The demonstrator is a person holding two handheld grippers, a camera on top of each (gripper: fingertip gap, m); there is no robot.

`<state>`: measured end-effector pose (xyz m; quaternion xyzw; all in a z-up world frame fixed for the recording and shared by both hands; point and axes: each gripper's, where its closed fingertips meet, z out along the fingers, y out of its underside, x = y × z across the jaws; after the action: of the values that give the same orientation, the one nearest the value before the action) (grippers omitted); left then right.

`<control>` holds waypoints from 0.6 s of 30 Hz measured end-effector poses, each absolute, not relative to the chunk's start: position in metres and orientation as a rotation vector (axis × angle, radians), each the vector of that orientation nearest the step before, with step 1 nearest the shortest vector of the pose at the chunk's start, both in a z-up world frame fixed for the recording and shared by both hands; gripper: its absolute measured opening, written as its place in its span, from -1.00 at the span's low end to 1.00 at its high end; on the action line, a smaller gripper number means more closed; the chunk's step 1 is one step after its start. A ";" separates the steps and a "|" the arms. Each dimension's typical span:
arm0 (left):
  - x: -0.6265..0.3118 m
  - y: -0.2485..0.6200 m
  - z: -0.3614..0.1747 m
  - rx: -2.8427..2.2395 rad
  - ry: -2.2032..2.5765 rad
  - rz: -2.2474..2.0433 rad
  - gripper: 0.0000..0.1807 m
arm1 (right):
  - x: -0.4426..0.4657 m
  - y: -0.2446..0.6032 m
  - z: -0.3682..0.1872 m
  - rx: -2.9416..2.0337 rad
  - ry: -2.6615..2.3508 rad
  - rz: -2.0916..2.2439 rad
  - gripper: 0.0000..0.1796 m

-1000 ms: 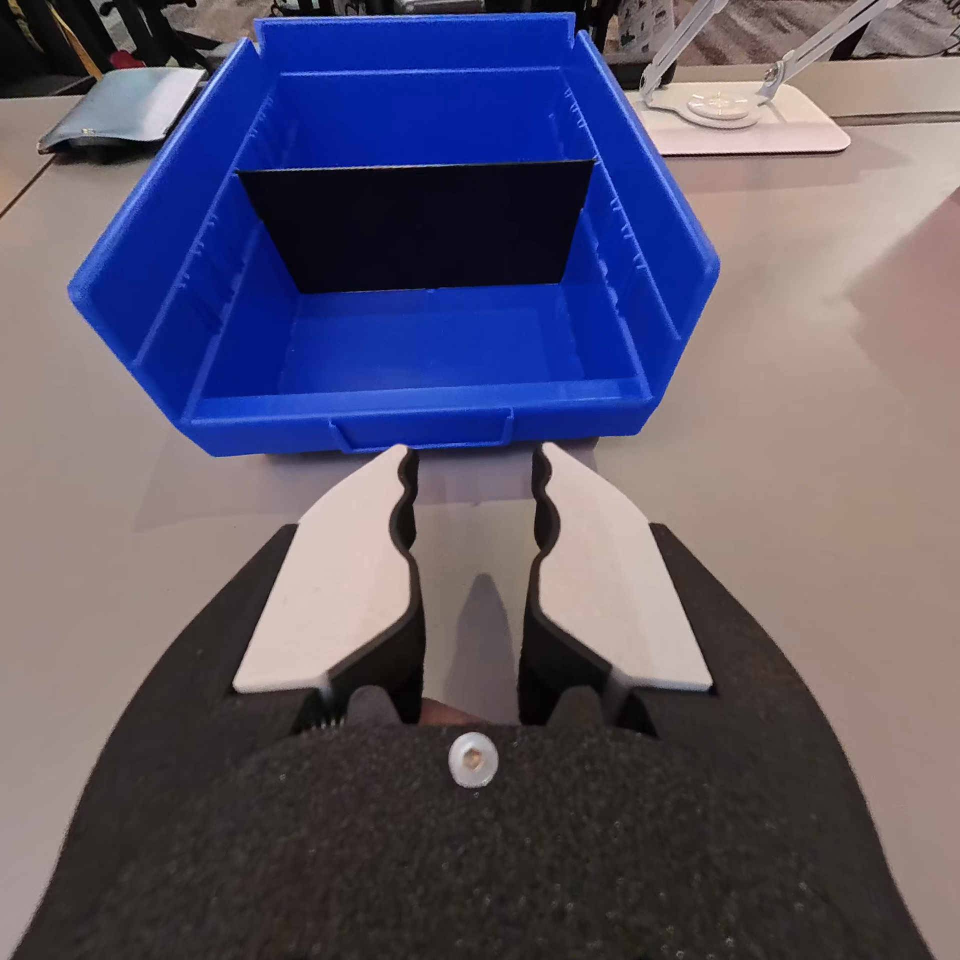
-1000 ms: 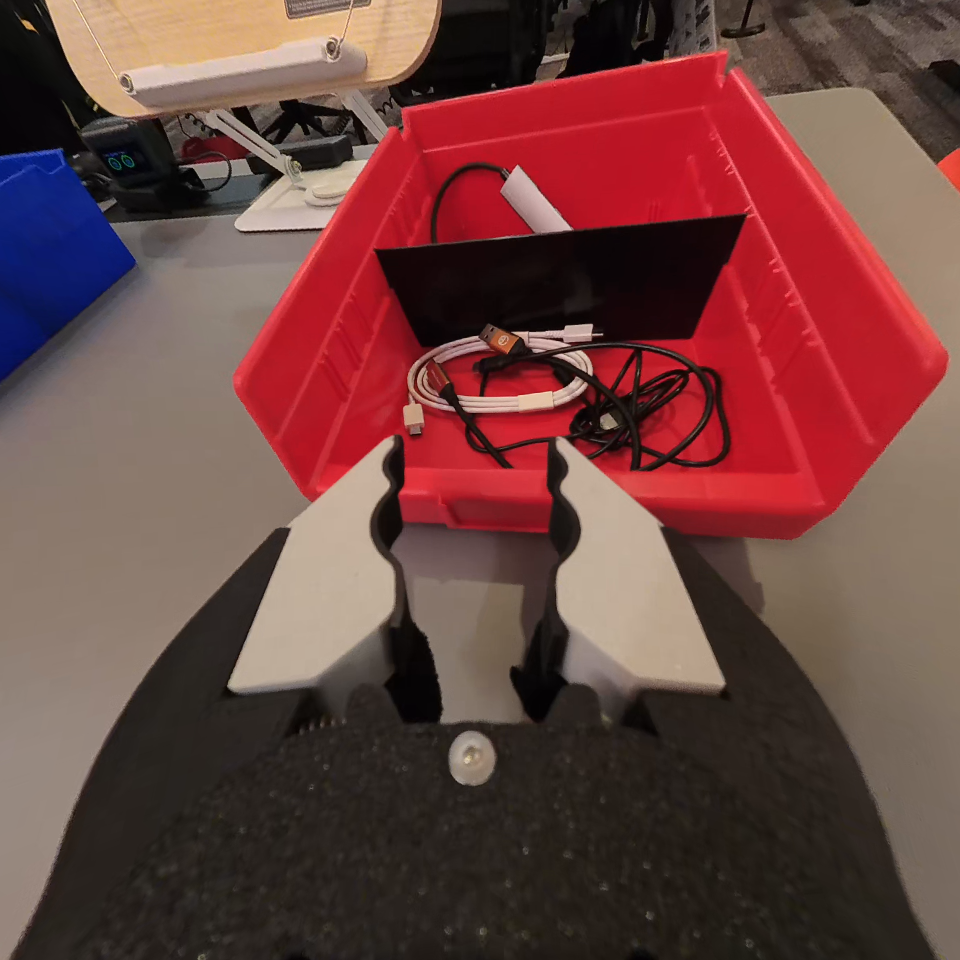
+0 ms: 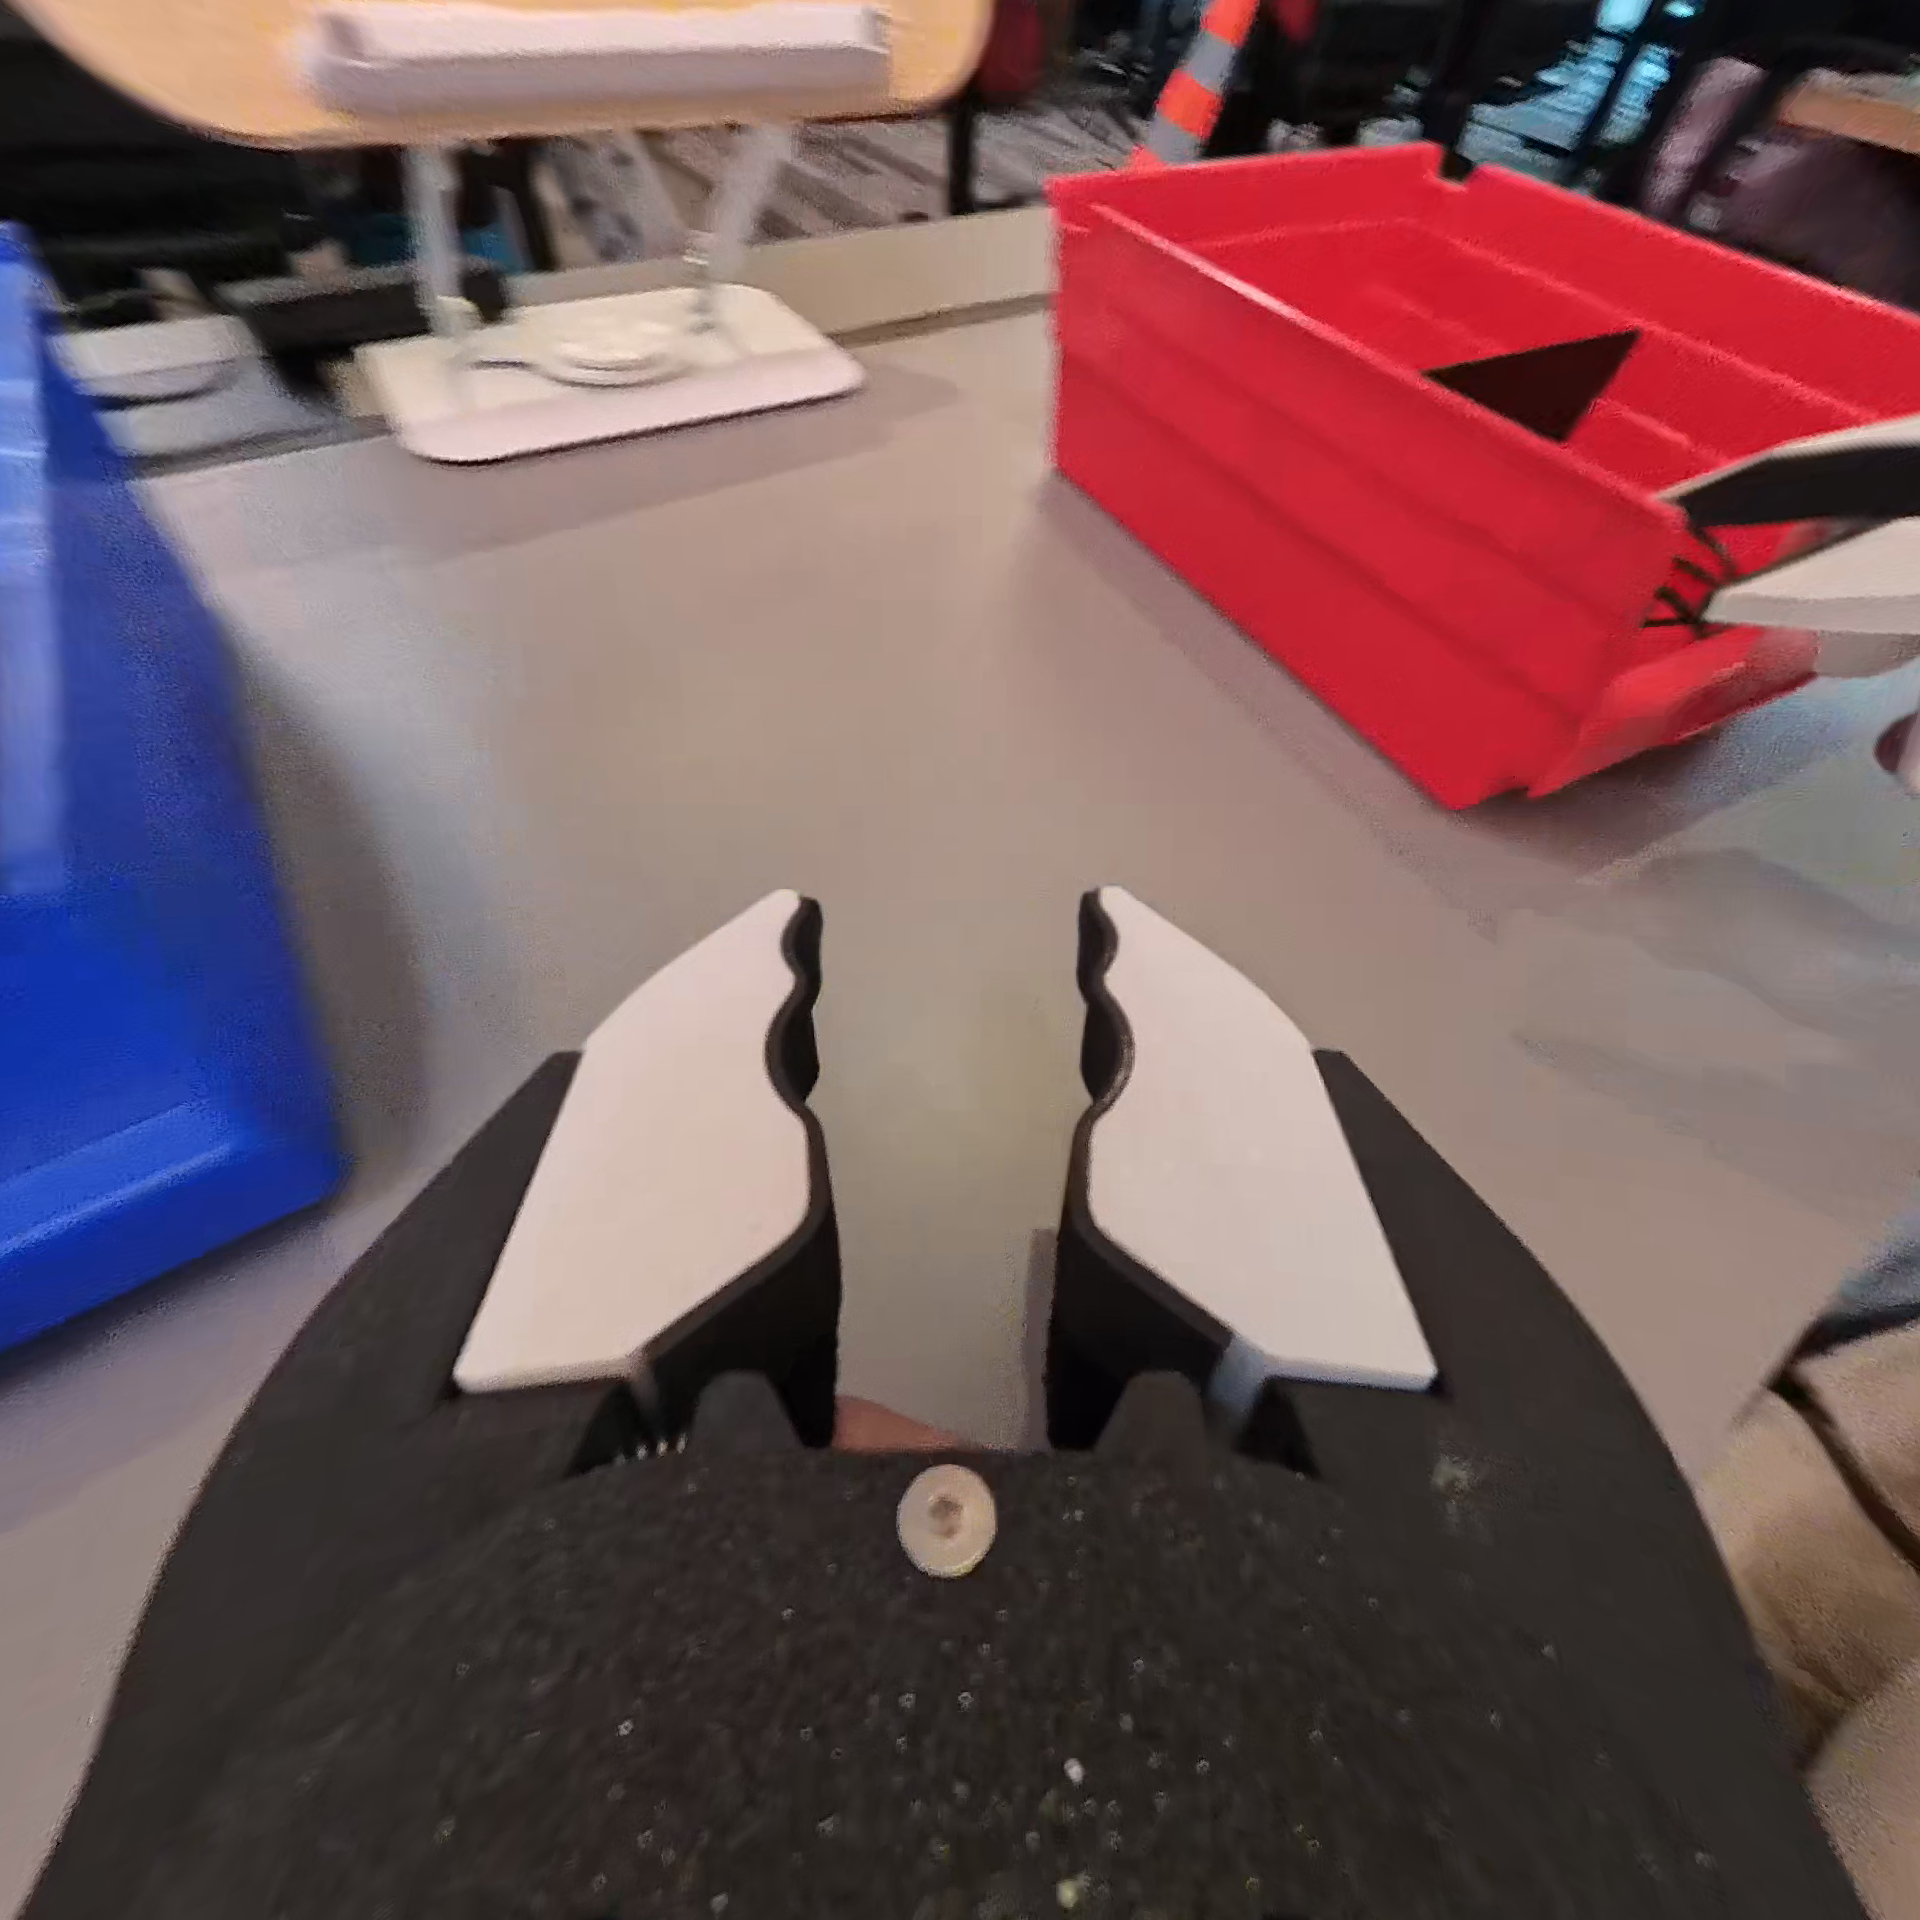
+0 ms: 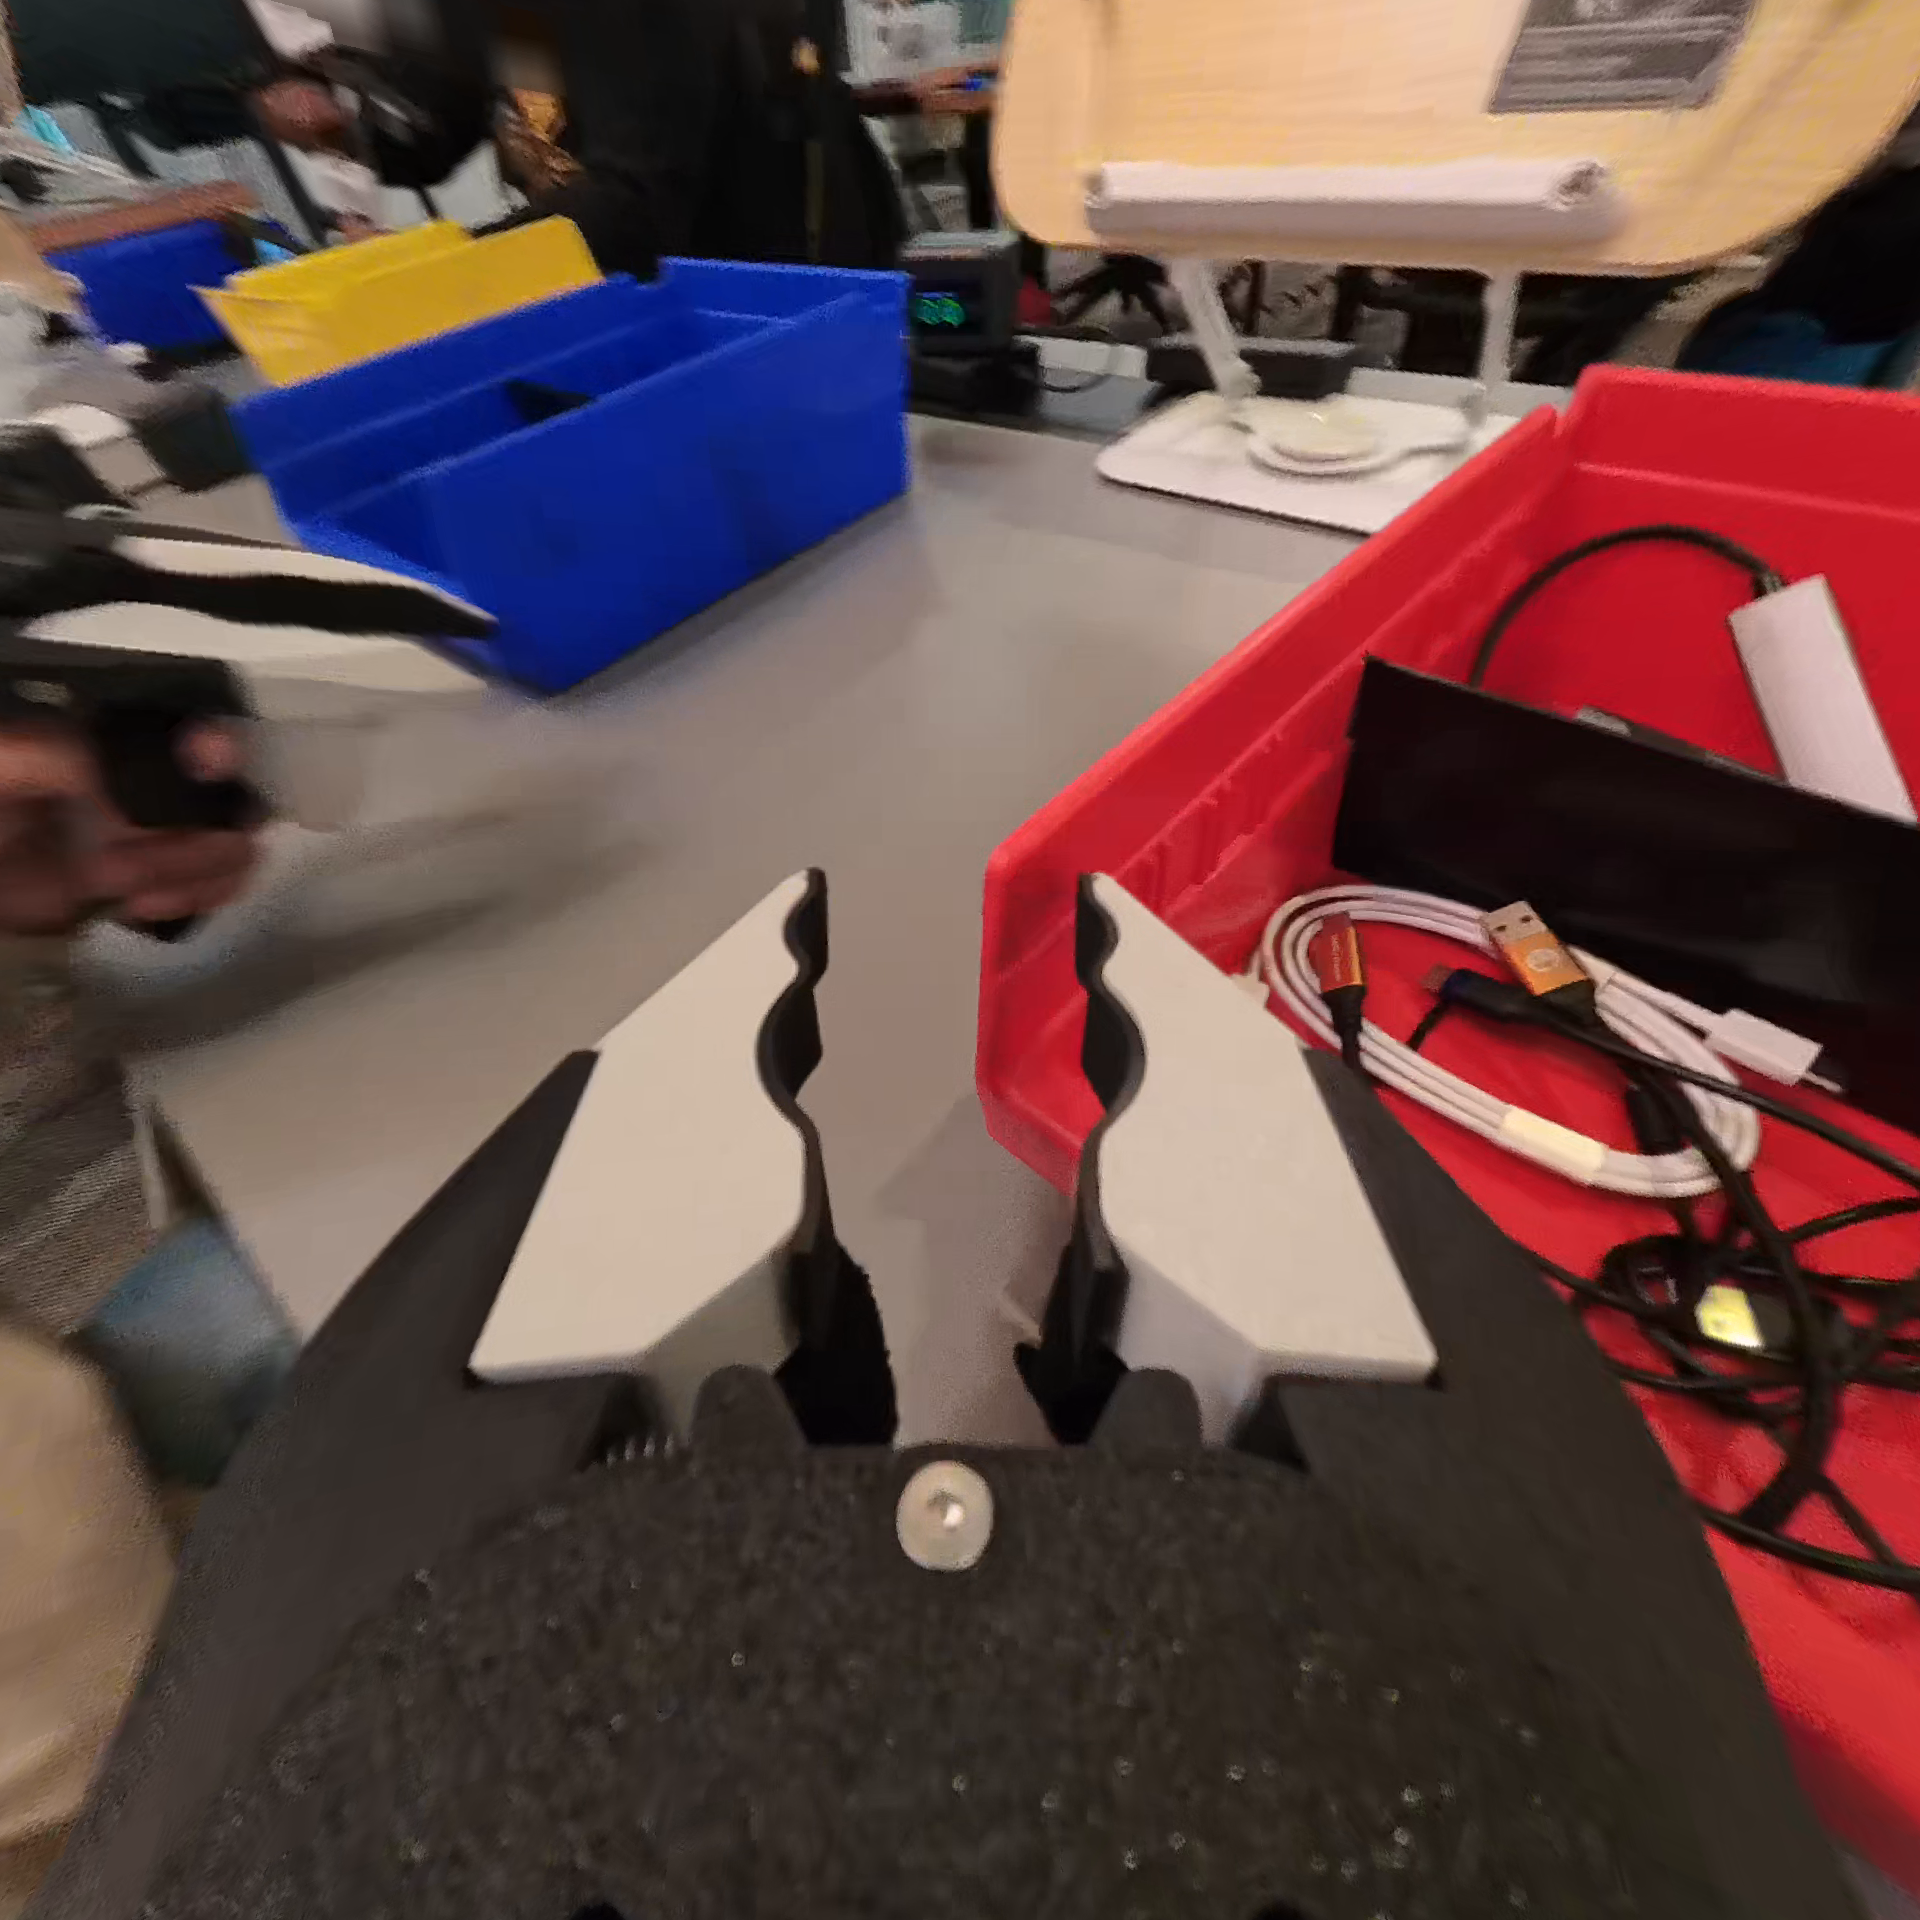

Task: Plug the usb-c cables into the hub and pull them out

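A red bin (image 4: pixel 1174 821) stands at the right in the right wrist view, split by a black divider (image 4: pixel 1621 842). Its near compartment holds a coiled white cable (image 4: pixel 1455 1101) with orange plugs and a tangle of black cables (image 4: pixel 1745 1309). The white hub (image 4: pixel 1813 696) with its black lead lies behind the divider. My right gripper (image 4: pixel 951 904) is open and empty over the grey table, just left of the bin's near corner. My left gripper (image 3: pixel 945 914) is open and empty over bare table, between the blue bin (image 3: pixel 125 935) and the red bin (image 3: pixel 1351 540).
A white stand base (image 3: pixel 613 374) with a wooden board above it stands at the table's far edge. A yellow bin (image 4: pixel 395 291) and another blue bin sit beyond the blue bin (image 4: pixel 623 468). The other gripper (image 4: pixel 260 613) and a hand show at the left.
Both grippers have swung towards the middle of the table: the left one turned right away from the blue bin, the right one turned left so the red bin sits at its right. Both stay open.
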<state>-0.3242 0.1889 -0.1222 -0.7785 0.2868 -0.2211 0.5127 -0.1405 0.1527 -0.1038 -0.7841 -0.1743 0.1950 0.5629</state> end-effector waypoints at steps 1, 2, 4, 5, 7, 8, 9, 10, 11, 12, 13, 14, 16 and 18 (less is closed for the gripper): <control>-0.305 0.182 -0.124 -1.871 0.733 -0.559 -0.43 | -0.143 0.141 -0.097 -1.815 -0.408 0.452 -0.47; -0.286 0.177 -0.126 -1.870 0.760 -0.578 -0.35 | -0.140 0.132 -0.087 -1.774 -0.391 0.411 -0.47; -0.256 0.170 -0.126 -1.855 0.778 -0.564 -0.29 | -0.116 0.118 -0.059 -1.666 -0.278 0.269 -0.47; -0.242 0.166 -0.123 -1.831 0.793 -0.559 -0.29 | -0.093 0.112 -0.044 -1.610 -0.181 0.169 -0.47; -0.215 0.154 -0.115 -1.767 0.826 -0.592 -0.23 | -0.043 0.103 -0.033 -1.603 0.017 -0.027 -0.48; -0.203 0.148 -0.112 -1.743 0.839 -0.616 -0.19 | -0.024 0.100 -0.037 -1.639 0.074 -0.089 -0.45; -0.192 0.144 -0.111 -1.731 0.847 -0.637 -0.18 | -0.008 0.097 -0.045 -1.671 0.127 -0.135 -0.40; -0.183 0.141 -0.111 -1.727 0.852 -0.652 -0.21 | 0.005 0.094 -0.056 -1.697 0.177 -0.163 -0.40; -0.174 0.140 -0.112 -1.731 0.853 -0.664 -0.25 | 0.016 0.092 -0.070 -1.734 0.224 -0.174 -0.40; -0.165 0.140 -0.112 -1.735 0.854 -0.677 -0.29 | 0.023 0.091 -0.086 -1.782 0.268 -0.168 -0.38; -0.157 0.141 -0.113 -1.738 0.852 -0.683 -0.32 | 0.028 0.091 -0.102 -1.833 0.313 -0.155 -0.37; -0.150 0.144 -0.116 -1.748 0.848 -0.675 -0.36 | 0.030 0.092 -0.117 -1.884 0.345 -0.129 -0.37; -0.138 0.151 -0.133 -1.809 0.864 -0.638 -0.45 | 0.031 0.095 -0.134 -1.938 0.380 -0.082 -0.37; -0.133 0.157 -0.149 -1.891 0.904 -0.575 -0.55 | 0.029 0.100 -0.137 -1.932 0.379 -0.059 -0.55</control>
<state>-0.1332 0.1567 -0.1495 -0.7700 0.3681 -0.2342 0.4655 0.0293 0.0997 -0.1371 -0.8172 0.1605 -0.0248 0.5531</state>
